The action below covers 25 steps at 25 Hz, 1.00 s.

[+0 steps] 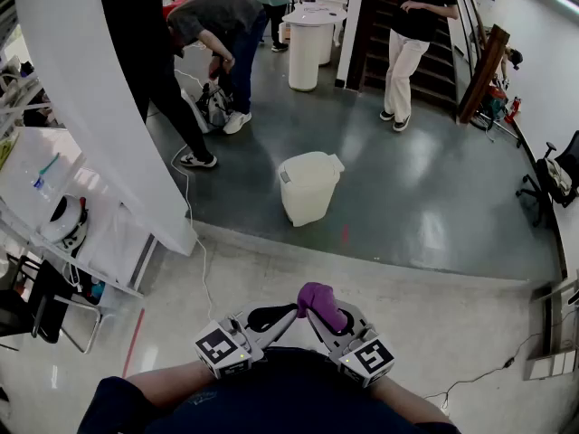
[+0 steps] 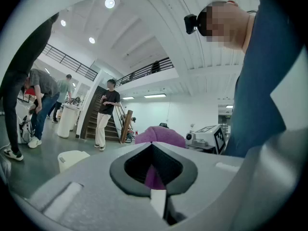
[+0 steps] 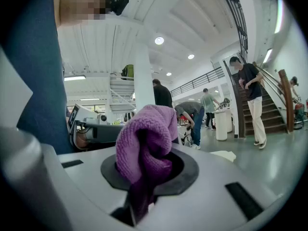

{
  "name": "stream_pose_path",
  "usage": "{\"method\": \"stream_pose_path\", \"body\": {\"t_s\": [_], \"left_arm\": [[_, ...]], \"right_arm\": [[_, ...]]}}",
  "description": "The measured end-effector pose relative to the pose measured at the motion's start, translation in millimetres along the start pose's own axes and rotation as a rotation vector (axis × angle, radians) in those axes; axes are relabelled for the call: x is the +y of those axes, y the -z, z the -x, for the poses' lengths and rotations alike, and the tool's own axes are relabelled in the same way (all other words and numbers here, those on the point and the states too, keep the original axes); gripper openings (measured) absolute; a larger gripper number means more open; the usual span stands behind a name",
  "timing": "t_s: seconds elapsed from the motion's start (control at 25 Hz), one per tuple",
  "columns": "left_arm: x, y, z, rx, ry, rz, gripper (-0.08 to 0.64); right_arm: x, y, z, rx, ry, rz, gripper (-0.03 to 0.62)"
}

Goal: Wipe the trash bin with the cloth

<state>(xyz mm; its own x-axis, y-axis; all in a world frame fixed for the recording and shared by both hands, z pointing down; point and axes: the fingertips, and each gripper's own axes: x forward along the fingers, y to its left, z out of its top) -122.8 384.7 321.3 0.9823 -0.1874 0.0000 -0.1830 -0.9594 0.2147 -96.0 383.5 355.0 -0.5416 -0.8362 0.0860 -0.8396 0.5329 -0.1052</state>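
Well short of the trash bin (image 1: 309, 186), close against your body, you held both grippers tip to tip. The right gripper (image 1: 317, 317) was pinching the purple cloth (image 1: 321, 304); in the right gripper view the jaws were pressed onto the cloth's lower folds and the rest bunched up above them. The left gripper (image 1: 289, 312) had its jaws pressed together at the tips with nothing held, and the purple seen through their dark hollow in the left gripper view was that same cloth just behind them.

The trash bin, cream-coloured with its lid shut, stood upright on the grey floor beyond a pale floor strip, well apart from both grippers. To the bin's left rose a broad white column (image 1: 90, 89), and a thin cable (image 1: 194, 242) ran across the floor between the column's foot and the bin. Behind the bin stood a white cylindrical stand (image 1: 308, 48), with a person bending over (image 1: 222, 25) to the stand's left. To the bin's far right, a person in white trousers (image 1: 407, 34) stood at the staircase (image 1: 371, 25).
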Motion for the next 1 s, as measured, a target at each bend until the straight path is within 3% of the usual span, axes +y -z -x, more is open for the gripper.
{"method": "stream_pose_path", "body": {"t_s": [1.0], "left_arm": [[-16,3,-43,0.016,-0.042,-0.017,-0.003]], "right_arm": [[-33,4,32,-0.015,-0.037,-0.034,0.074]]}}
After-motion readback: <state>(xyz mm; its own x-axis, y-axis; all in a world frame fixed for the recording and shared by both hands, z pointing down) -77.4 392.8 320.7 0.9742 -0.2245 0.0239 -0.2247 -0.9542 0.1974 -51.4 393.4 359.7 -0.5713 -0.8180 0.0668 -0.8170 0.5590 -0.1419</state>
